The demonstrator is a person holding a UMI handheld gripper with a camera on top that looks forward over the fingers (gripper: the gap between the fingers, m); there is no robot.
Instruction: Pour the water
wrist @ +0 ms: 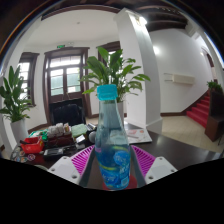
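Note:
A clear plastic water bottle (112, 150) with a light blue cap and a blue label stands upright between my fingers and fills the gap between them. My gripper (112, 165) is shut on the bottle, with the pink pads (85, 157) pressing its label on both sides. The bottle's base hangs over the dark table (175, 148). Something reddish shows low behind the bottle; I cannot tell what it is. No cup or glass shows clearly.
Beyond the left finger, red objects (32, 145) and clutter lie on the table. A leafy potted plant (115, 72) stands behind the bottle and another plant (12, 100) at far left. A white column (137, 60), doors and red stairs (203, 108) lie beyond.

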